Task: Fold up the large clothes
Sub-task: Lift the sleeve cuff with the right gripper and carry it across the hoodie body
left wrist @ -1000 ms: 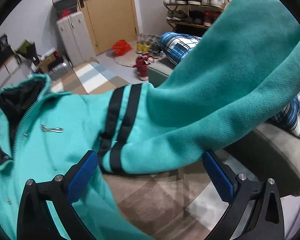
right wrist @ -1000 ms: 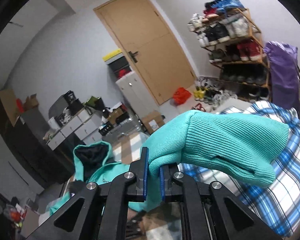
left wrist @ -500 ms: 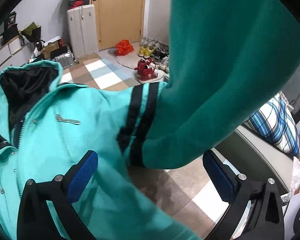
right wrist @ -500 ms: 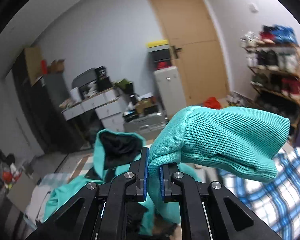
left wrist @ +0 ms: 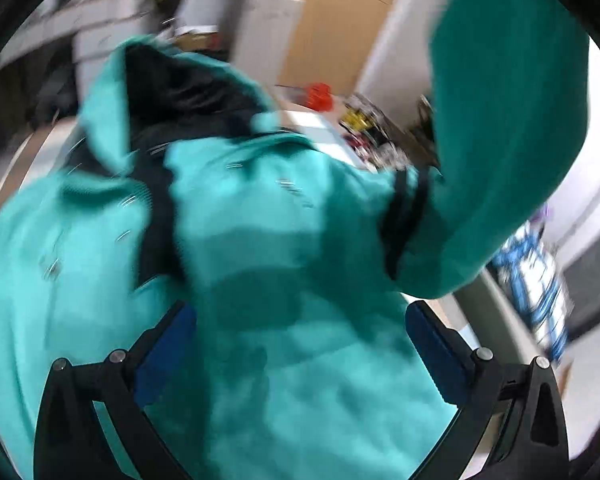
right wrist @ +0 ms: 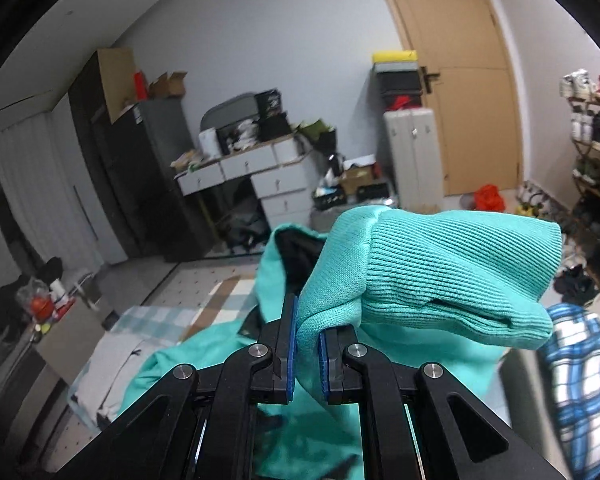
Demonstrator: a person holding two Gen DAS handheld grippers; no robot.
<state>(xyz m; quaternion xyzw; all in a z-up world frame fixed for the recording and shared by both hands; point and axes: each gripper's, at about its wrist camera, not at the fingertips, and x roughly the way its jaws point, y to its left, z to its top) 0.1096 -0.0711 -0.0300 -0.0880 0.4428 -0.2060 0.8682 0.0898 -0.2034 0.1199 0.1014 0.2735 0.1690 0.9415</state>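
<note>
A cluttered room with a tan door [right wrist: 476,80] and a white drawer unit [right wrist: 260,172] lies behind the teal hooded jacket [left wrist: 268,264], now blurred and filling more of the left wrist view than a second ago. The right gripper [right wrist: 307,354] still pinches the ribbed cuff [right wrist: 452,268] between nearly closed fingers. The left gripper [left wrist: 300,344] fingers stand wide apart over the jacket, gripping nothing.

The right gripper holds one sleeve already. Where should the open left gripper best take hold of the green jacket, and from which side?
Probably the jacket body edge near the black-striped shoulder, approached from above. The left gripper hangs open over flat-lying cloth there, and the edge gives a fold thin enough to pinch. The right gripper already clamps the ribbed cuff. The view is blurred, so this is tentative.
</note>
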